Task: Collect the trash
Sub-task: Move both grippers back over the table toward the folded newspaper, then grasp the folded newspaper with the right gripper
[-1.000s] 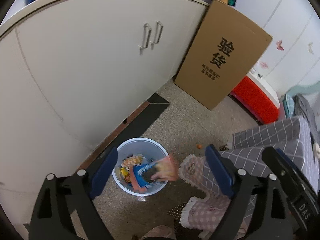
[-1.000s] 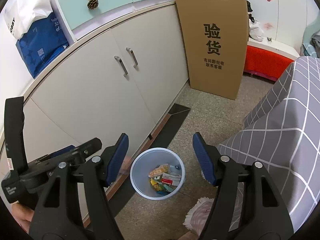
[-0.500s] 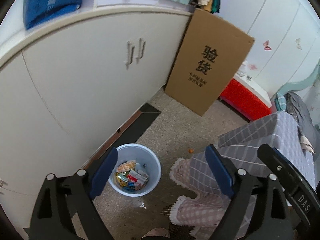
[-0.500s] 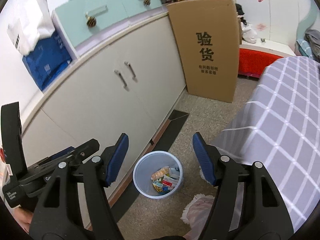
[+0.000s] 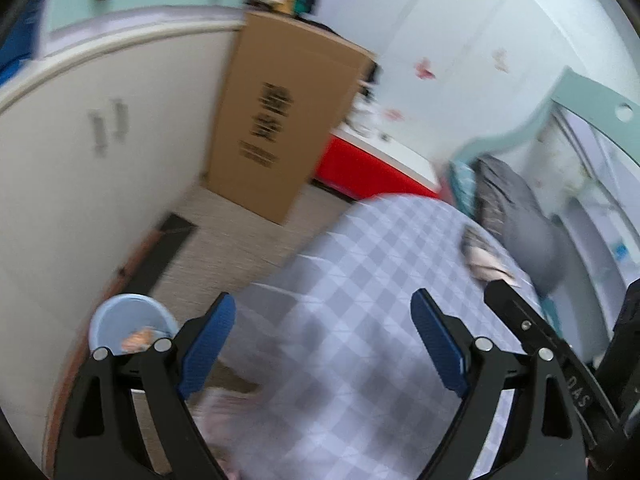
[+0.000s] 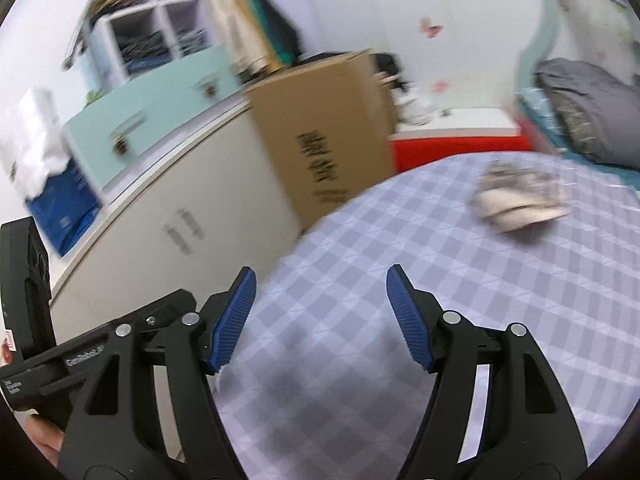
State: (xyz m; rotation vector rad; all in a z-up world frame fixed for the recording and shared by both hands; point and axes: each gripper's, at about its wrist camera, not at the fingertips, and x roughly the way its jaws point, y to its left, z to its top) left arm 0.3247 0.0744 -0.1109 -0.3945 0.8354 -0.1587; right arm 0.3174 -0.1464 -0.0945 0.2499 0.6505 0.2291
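Note:
Both views are blurred by motion. My left gripper (image 5: 323,334) is open and empty above the checked bed cover (image 5: 360,288). The light blue trash bin (image 5: 132,322) with wrappers in it stands on the floor at the lower left, partly behind my left finger. My right gripper (image 6: 320,312) is open and empty over the same checked cover (image 6: 460,264). A crumpled beige and grey piece of trash (image 6: 520,200) lies on the cover beyond the right gripper; it also shows in the left wrist view (image 5: 486,258).
White cupboards (image 5: 80,168) run along the left. A tall cardboard box (image 5: 280,128) leans against them, also in the right wrist view (image 6: 328,128). A red box (image 5: 368,168) stands behind it. Grey bedding (image 6: 592,116) lies at the far right. The other gripper's body (image 6: 52,360) sits at lower left.
Both grippers have risen and swung right, from over the bin to over the bed. The bin has slid to the lower left edge of the left view and out of the right view.

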